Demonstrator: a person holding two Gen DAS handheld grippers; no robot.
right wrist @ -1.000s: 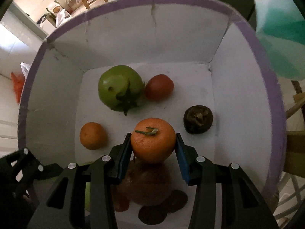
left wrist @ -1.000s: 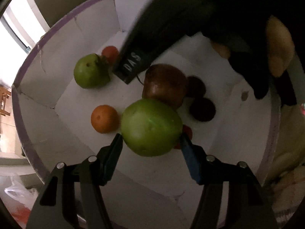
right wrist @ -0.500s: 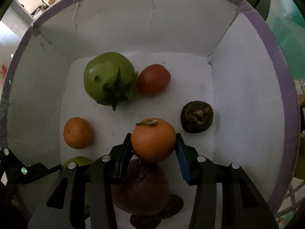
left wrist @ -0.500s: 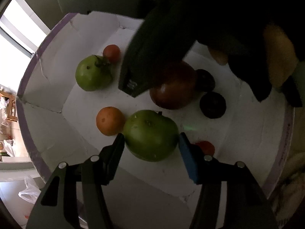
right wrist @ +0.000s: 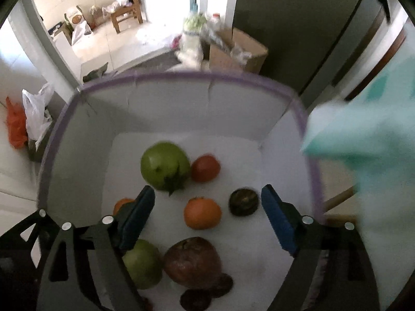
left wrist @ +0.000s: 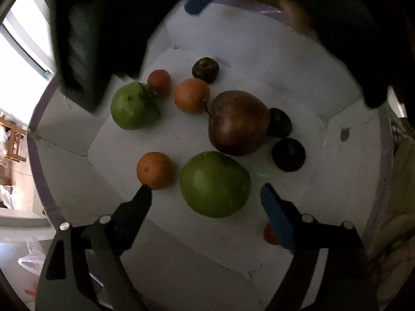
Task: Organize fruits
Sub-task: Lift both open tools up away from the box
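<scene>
A white box with a purple rim (left wrist: 39,160) (right wrist: 181,76) holds the fruits. My left gripper (left wrist: 206,194) is open above a big green fruit (left wrist: 215,184) that lies on the box floor. My right gripper (right wrist: 207,202) is open, raised above an orange (right wrist: 202,213) that rests on the floor; that orange also shows in the left wrist view (left wrist: 192,96). A green tomato with a stem (right wrist: 166,165) (left wrist: 133,106), a small red fruit (right wrist: 206,168), a brown pear-like fruit (left wrist: 238,121) (right wrist: 193,261), a second orange (left wrist: 154,169) and dark round fruits (left wrist: 288,154) (right wrist: 243,202) lie around.
The right gripper's dark body (left wrist: 103,26) hangs over the box's far side in the left wrist view. Beyond the box are a cardboard carton (right wrist: 238,49), plastic bags (right wrist: 33,114), a wooden stool (right wrist: 128,13) and a teal cloth (right wrist: 363,129) at the right.
Both grippers have opened and let go: the green fruit and the orange now lie on the box floor. The right gripper has risen well above the box.
</scene>
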